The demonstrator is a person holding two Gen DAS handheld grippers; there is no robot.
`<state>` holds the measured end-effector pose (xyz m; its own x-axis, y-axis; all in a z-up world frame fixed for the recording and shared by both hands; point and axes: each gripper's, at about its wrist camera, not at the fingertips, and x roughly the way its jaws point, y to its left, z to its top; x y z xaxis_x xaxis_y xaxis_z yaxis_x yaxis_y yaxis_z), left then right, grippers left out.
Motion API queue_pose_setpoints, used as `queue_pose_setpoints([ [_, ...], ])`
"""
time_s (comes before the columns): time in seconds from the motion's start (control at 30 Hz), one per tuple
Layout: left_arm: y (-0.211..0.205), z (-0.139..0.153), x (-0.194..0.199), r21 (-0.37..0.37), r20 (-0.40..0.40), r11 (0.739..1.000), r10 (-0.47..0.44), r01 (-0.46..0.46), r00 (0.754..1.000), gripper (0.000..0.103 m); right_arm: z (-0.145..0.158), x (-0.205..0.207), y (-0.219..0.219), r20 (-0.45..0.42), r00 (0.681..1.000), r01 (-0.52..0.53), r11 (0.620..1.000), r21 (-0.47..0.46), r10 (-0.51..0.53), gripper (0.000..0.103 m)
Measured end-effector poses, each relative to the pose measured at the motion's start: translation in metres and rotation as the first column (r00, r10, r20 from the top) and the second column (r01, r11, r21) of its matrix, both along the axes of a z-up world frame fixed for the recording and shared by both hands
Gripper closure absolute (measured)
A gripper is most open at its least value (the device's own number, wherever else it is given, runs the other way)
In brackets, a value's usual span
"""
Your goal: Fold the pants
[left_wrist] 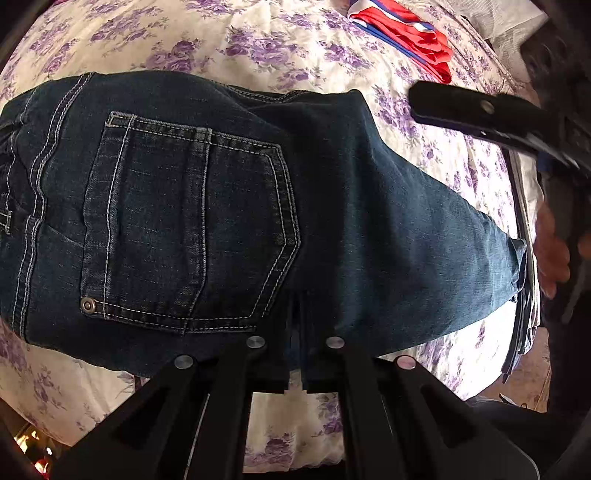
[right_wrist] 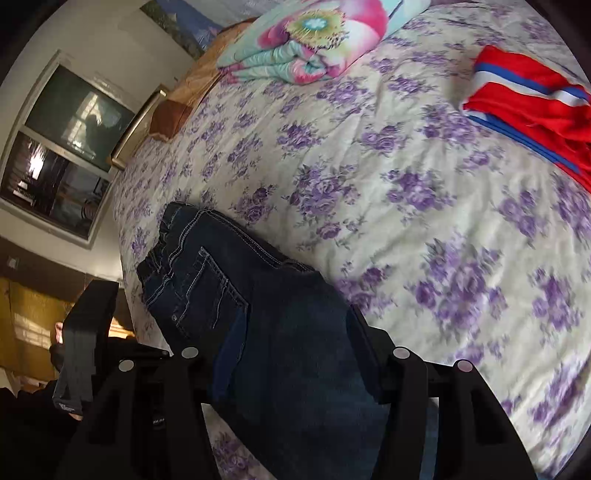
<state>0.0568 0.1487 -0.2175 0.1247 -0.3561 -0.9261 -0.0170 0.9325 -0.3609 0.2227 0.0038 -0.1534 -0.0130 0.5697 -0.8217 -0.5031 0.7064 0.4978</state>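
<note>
Dark blue jeans (left_wrist: 221, 203) lie folded lengthwise on the flowered bedspread (left_wrist: 295, 44), back pocket (left_wrist: 192, 221) up, waist at the left, hem at the right. My left gripper (left_wrist: 296, 321) is shut, its tips at the jeans' near edge; whether cloth is pinched I cannot tell. In the right wrist view the jeans (right_wrist: 207, 266) run down between the wide-apart fingers of my right gripper (right_wrist: 295, 321), which hangs open above them. One finger of the right gripper (left_wrist: 480, 110) shows over the bed past the jeans' right end. The left gripper's body (right_wrist: 88, 325) is at the bed's edge.
A red garment with blue and white stripes (right_wrist: 535, 103) lies further back on the bed. A folded flowered quilt (right_wrist: 314, 33) sits at the head end. A window (right_wrist: 62, 147) is in the wall beyond. A hand (left_wrist: 550, 251) shows at the right edge, beside the mattress side.
</note>
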Motion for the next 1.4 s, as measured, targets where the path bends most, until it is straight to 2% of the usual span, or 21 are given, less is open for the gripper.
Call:
queue_pose_setpoints([
  [0.13, 0.002, -0.004, 0.002, -0.022, 0.004, 1.000, -0.004, 0.004, 1.000, 0.101, -0.017, 0.019, 0.021, -0.067, 0.993, -0.104, 0.994, -0.034, 0.102, 0.046],
  [0.23, 0.003, -0.005, 0.004, -0.028, 0.001, 0.999, -0.018, 0.018, 1.000, 0.101, -0.036, 0.023, 0.026, -0.181, 0.966, -0.195, 0.979, -0.055, 0.182, 0.044],
  [0.3, 0.000, -0.005, 0.005, -0.017, 0.001, 0.999, -0.036, 0.036, 0.999, 0.101, -0.044, 0.022, 0.029, -0.254, 0.937, -0.253, 0.967, -0.020, 0.240, 0.042],
  [0.37, -0.003, -0.004, 0.007, -0.004, -0.001, 0.999, -0.054, 0.054, 0.999, 0.101, -0.040, 0.021, 0.033, -0.272, 0.916, -0.296, 0.954, 0.042, 0.296, 0.042],
  [0.5, -0.007, -0.004, 0.012, 0.012, -0.011, 0.997, -0.082, 0.082, 0.997, 0.101, -0.036, 0.032, 0.038, -0.280, 0.902, -0.300, 0.944, 0.137, 0.328, 0.043],
  [0.57, -0.006, -0.005, 0.014, 0.009, -0.018, 0.996, -0.084, 0.084, 0.996, 0.101, -0.042, 0.036, 0.037, -0.292, 0.903, -0.284, 0.948, 0.142, 0.314, 0.052],
  [0.6, -0.005, -0.006, 0.015, 0.007, -0.022, 0.996, -0.084, 0.084, 0.996, 0.101, -0.043, 0.037, 0.034, -0.286, 0.911, -0.268, 0.954, 0.135, 0.297, 0.073],
  [0.63, -0.005, -0.006, 0.016, 0.006, -0.026, 0.996, -0.084, 0.084, 0.996, 0.101, -0.043, 0.039, 0.031, -0.283, 0.918, -0.247, 0.959, 0.135, 0.277, 0.082],
  [0.67, -0.005, -0.006, 0.017, 0.005, -0.026, 0.996, -0.084, 0.085, 0.996, 0.101, -0.039, 0.038, 0.027, -0.270, 0.927, -0.228, 0.963, 0.143, 0.260, 0.084],
  [0.73, -0.005, -0.003, 0.017, 0.010, -0.023, 0.996, -0.089, 0.090, 0.996, 0.101, -0.023, 0.027, 0.027, -0.182, 0.954, -0.224, 0.970, 0.091, 0.238, 0.086],
  [0.83, -0.009, 0.009, 0.017, 0.026, 0.018, 0.995, -0.102, 0.101, 0.995, 0.101, -0.009, 0.020, 0.038, -0.046, 0.982, -0.185, 0.978, -0.094, 0.181, 0.089],
  [0.9, -0.014, 0.005, 0.021, 0.073, 0.012, 0.992, -0.104, 0.103, 0.995, 0.100, -0.032, 0.023, 0.045, -0.030, 0.989, -0.146, 0.967, -0.207, 0.143, 0.089],
  [0.93, -0.017, -0.002, 0.023, 0.088, -0.011, 0.991, -0.097, 0.098, 0.995, 0.100, -0.044, 0.022, 0.050, -0.021, 0.989, -0.146, 0.961, -0.233, 0.146, 0.087],
  [1.0, -0.020, -0.015, 0.025, 0.108, -0.027, 0.991, -0.073, 0.076, 0.997, 0.099, -0.045, 0.017, 0.056, 0.050, 0.988, -0.131, 0.969, -0.211, 0.144, 0.087],
  [1.07, -0.020, -0.016, 0.025, 0.103, -0.019, 0.992, -0.073, 0.075, 0.997, 0.099, -0.044, 0.015, 0.055, 0.058, 0.989, -0.124, 0.969, -0.212, 0.139, 0.084],
  [1.1, -0.019, -0.017, 0.025, 0.099, -0.021, 0.992, -0.076, 0.077, 0.997, 0.099, -0.044, 0.016, 0.052, 0.042, 0.992, -0.110, 0.974, -0.196, 0.120, 0.080],
  [1.13, -0.019, -0.016, 0.025, 0.092, -0.026, 0.993, -0.076, 0.078, 0.997, 0.099, -0.042, 0.017, 0.047, 0.033, 0.994, -0.094, 0.977, -0.190, 0.102, 0.072],
  [1.2, -0.015, -0.011, 0.027, 0.066, -0.044, 0.995, -0.078, 0.081, 0.996, 0.099, -0.031, 0.018, 0.034, 0.027, 0.997, -0.060, 0.977, -0.203, 0.067, 0.060],
  [1.23, -0.010, -0.004, 0.029, 0.053, -0.042, 0.995, -0.079, 0.082, 0.996, 0.099, -0.021, 0.016, 0.027, 0.033, 0.998, -0.041, 0.978, -0.202, 0.049, 0.060],
  [1.33, -0.007, 0.031, 0.033, 0.054, 0.048, 0.995, -0.088, 0.086, 0.995, 0.099, 0.019, 0.002, -0.008, 0.128, 0.992, 0.038, 0.987, -0.159, -0.018, 0.054],
  [1.4, -0.008, 0.049, 0.046, 0.022, 0.101, 0.996, -0.085, 0.083, 0.991, 0.095, 0.040, -0.020, -0.039, 0.174, 0.983, 0.085, 0.988, -0.125, -0.063, 0.054],
])
